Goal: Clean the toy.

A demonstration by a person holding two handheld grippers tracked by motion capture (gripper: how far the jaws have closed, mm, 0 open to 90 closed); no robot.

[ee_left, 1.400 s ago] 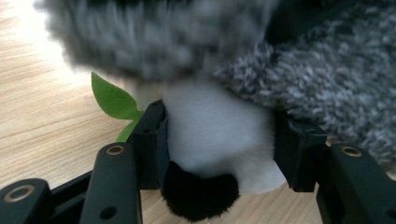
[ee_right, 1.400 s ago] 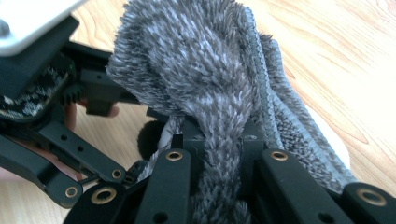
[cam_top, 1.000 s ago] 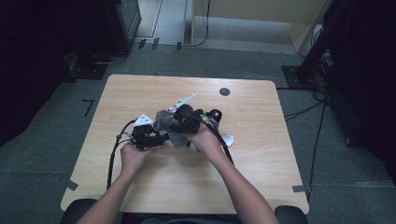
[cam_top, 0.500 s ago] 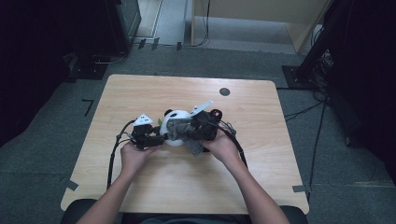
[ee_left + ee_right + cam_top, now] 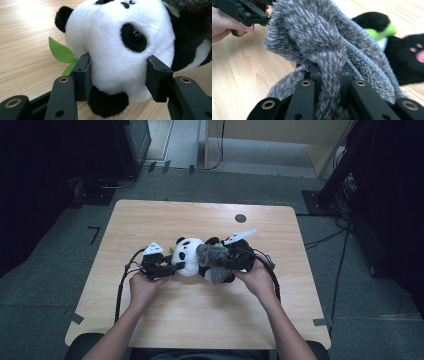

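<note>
The panda toy (image 5: 120,50) is pinched by the left gripper (image 5: 118,75); the grey scarf (image 5: 322,45) (seemingly knitted) is clamped by the right gripper (image 5: 329,72) fingers at frame centre.

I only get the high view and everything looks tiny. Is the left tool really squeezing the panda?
Observer: Yes. The left gripper view shows the left tool with both pads pressed into the panda, on its white cheeks below the eye.
Operator: What's the fuzzy grey stuff?
Observer: A grey woolly cloth. The right tool is shut on a twisted strand of it.
Operator: Anything cute I can't see?
Observer: A pink paw pad on the panda's black paw, in the right gripper view.
</note>
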